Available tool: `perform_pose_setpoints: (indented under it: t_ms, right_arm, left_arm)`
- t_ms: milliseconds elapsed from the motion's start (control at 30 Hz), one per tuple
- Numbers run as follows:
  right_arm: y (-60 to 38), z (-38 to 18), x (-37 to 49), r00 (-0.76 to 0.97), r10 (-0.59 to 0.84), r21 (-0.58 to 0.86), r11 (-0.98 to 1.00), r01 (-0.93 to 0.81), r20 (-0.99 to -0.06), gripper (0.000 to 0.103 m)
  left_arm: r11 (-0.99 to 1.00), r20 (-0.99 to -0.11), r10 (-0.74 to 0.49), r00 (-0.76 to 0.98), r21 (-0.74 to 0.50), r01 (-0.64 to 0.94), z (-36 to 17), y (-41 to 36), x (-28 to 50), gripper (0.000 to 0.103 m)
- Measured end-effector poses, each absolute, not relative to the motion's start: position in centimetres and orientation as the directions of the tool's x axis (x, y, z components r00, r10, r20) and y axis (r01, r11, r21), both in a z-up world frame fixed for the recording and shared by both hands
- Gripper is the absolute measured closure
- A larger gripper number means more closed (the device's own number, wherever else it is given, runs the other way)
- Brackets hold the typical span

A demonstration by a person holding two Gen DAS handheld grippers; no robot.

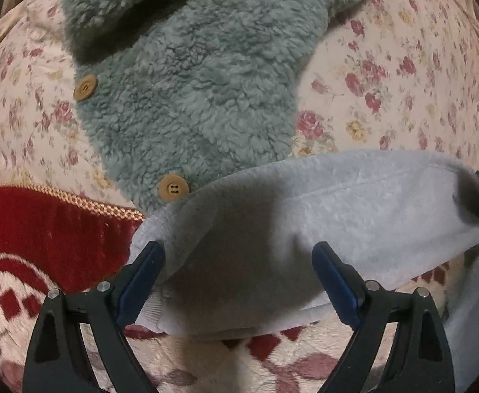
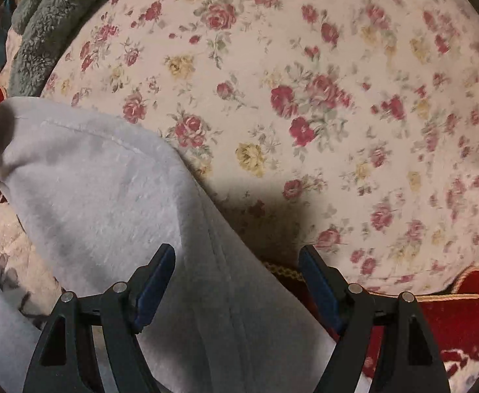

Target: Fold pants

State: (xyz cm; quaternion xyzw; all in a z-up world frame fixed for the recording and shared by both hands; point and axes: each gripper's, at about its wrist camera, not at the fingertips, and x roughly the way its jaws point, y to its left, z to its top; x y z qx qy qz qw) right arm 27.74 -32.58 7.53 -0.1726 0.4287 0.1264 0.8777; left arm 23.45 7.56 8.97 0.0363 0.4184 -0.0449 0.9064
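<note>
The left gripper (image 1: 238, 255) stands with jaws wide apart over the pale grey pants (image 1: 337, 203); a teal fleece jacket (image 1: 190, 75) with wooden buttons (image 1: 173, 187) lies beyond on the floral cover (image 1: 386, 75); a red patterned blanket (image 1: 43, 229) lies left; whether either finger touches the cloth is unclear

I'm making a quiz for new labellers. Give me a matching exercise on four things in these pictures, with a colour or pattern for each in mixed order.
Things:
1. pants
2. fleece jacket
3. jacket button
4. bedspread

Colour or pattern:
A. floral print, red and yellow roses on cream
B. pale grey
C. tan, like wood
D. grey-green and fuzzy

Pairs: 1-B, 2-D, 3-C, 4-A
</note>
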Motion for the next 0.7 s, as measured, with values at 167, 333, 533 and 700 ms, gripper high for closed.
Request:
perform_pose_setpoints:
  t_ms: [167, 333, 533, 700]
  right_arm:
    - [-32.2, 7.0, 27.9, 0.58, 0.081, -0.205, 0.888, -0.411, -0.811, 0.07]
    - [-33.2, 7.0, 28.2, 0.559, 0.12, -0.145, 0.902, -0.407, -0.82, 0.078]
    - [-33.5, 7.5, 28.2, 0.568, 0.112, -0.17, 0.891, -0.42, -0.815, 0.079]
    - [-32.8, 8.1, 27.2, 0.59, 0.102, -0.189, 0.892, -0.411, -0.801, 0.08]
  left_arm:
    - [0.983, -0.743, -0.07, 0.665, 0.062, 0.173, 9.8, 7.2, 22.6, 0.011]
    - [0.986, -0.753, -0.049, 0.656, 0.068, 0.152, 8.8, 8.0, 23.8, 0.011]
    - [0.986, -0.764, -0.029, 0.645, 0.084, 0.144, 7.1, 8.9, 25.7, 0.011]
    - [0.981, -0.779, 0.032, 0.626, 0.143, 0.128, 5.1, 8.9, 27.2, 0.089]
